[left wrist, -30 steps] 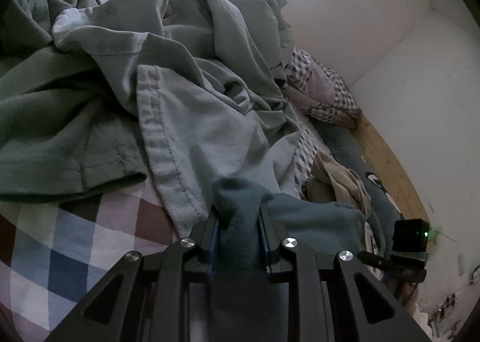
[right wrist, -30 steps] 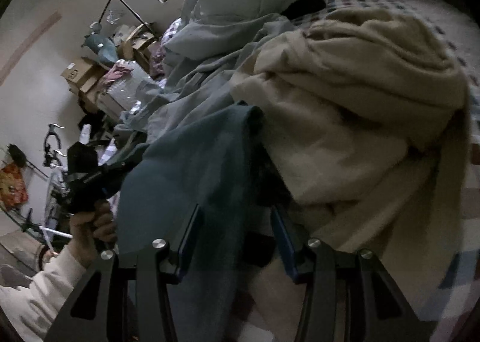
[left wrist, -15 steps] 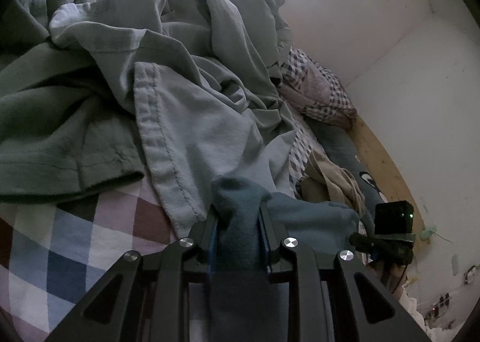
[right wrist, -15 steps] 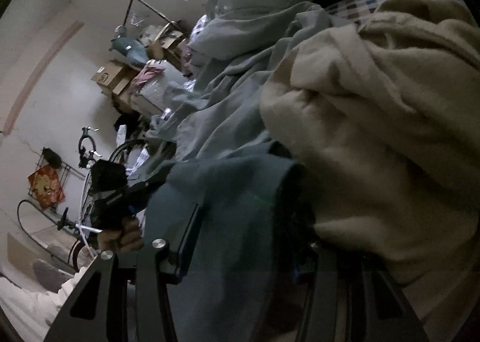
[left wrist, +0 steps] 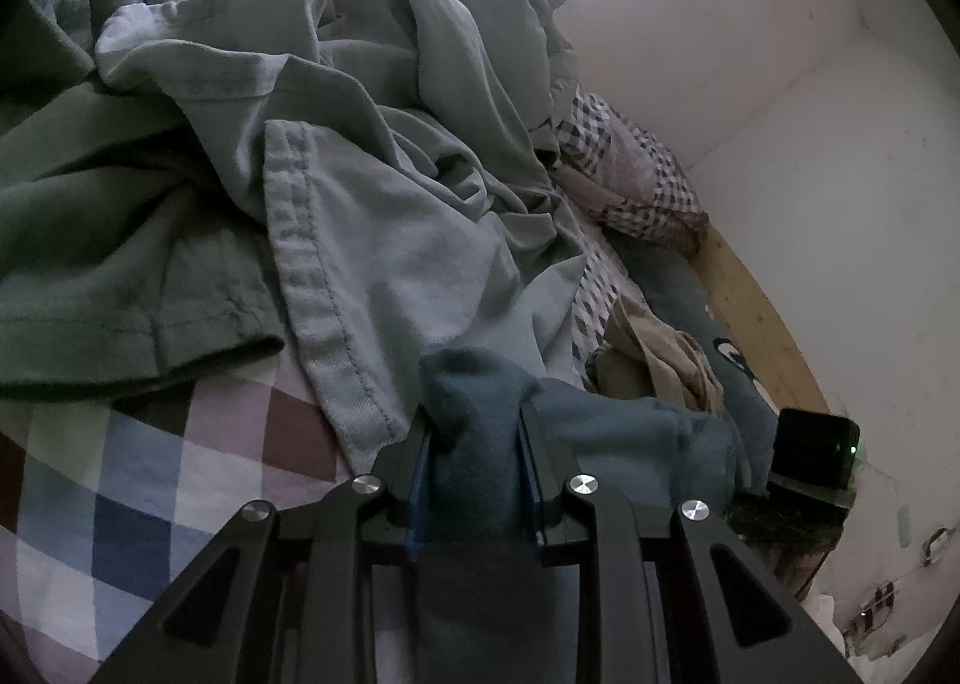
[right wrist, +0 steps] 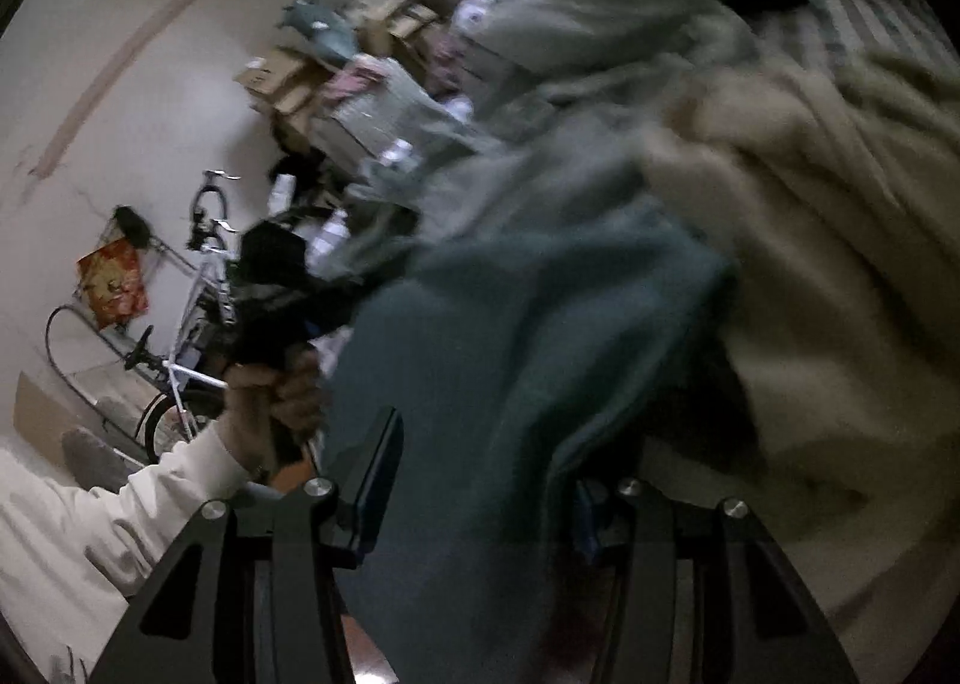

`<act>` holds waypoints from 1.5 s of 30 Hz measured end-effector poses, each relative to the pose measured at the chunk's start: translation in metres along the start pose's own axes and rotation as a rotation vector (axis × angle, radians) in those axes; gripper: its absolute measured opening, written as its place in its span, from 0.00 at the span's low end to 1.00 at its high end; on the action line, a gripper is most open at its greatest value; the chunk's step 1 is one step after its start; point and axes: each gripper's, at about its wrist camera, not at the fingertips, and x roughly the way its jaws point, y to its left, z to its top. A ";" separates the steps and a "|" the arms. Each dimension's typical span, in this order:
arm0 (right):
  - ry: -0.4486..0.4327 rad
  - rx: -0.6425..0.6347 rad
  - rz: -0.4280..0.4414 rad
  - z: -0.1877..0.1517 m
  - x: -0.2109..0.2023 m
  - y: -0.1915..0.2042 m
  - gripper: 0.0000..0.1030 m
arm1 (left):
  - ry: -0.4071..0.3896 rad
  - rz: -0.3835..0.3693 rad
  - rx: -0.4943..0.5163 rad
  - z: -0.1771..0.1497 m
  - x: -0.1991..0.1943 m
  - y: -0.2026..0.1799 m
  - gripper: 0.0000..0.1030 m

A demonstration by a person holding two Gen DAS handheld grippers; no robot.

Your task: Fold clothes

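Left gripper (left wrist: 474,432) pinches teal garment (left wrist: 630,438) – right gripper (right wrist: 480,480) jaws parted around it

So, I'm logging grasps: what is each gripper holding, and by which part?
The left gripper pinches a bunched fold of the teal garment. The same cloth lies between the right gripper fingers, but their closure can't be told.

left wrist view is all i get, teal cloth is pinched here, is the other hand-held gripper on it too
Observer: Not clamped. The right hand-held gripper has its fingers spread wide, with the teal garment draped between them.
Operator: what's next to it over there
Observer: A beige garment is bunched up against the teal one's right side.
Operator: can you see my left hand
Observer: Yes, the left hand grips its handle, white sleeve showing, a bicycle behind it.
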 end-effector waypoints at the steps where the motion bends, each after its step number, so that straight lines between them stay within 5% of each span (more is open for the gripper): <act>1: -0.005 -0.008 -0.036 0.002 0.004 0.002 0.51 | 0.001 0.001 0.000 0.000 0.000 0.000 0.26; 5: 0.008 0.049 -0.180 0.007 0.016 -0.017 0.49 | 0.008 -0.007 0.002 -0.001 -0.002 -0.003 0.29; 12: -0.018 0.076 -0.192 0.006 0.006 -0.036 0.49 | 0.058 -0.096 0.037 -0.005 0.000 -0.015 0.72; 17: -0.019 0.076 -0.182 0.007 0.009 -0.038 0.49 | 0.092 -0.067 0.060 -0.002 0.019 -0.022 0.75; 18: -0.019 0.076 -0.180 0.007 0.009 -0.037 0.49 | 0.086 -0.056 0.058 -0.001 0.021 -0.024 0.74; 25: -0.019 0.073 -0.178 0.006 0.008 -0.037 0.49 | -0.001 0.003 0.026 0.001 0.008 -0.021 0.26; 30: -0.010 0.057 -0.180 0.005 0.007 -0.034 0.49 | -0.082 0.229 0.418 -0.023 -0.002 -0.077 0.25; 33: -0.009 0.055 -0.184 0.005 0.009 -0.034 0.49 | -0.071 0.246 0.527 -0.032 0.005 -0.092 0.25; 39: -0.015 0.055 -0.185 0.004 0.009 -0.034 0.50 | -0.020 0.234 0.346 -0.012 0.020 -0.062 0.34; 41: -0.015 0.054 -0.188 0.004 0.009 -0.034 0.50 | -0.051 0.204 0.355 -0.014 0.013 -0.066 0.23; 45: 0.001 0.012 -0.208 0.004 0.006 -0.028 0.50 | -0.147 0.165 0.476 -0.028 -0.010 -0.085 0.20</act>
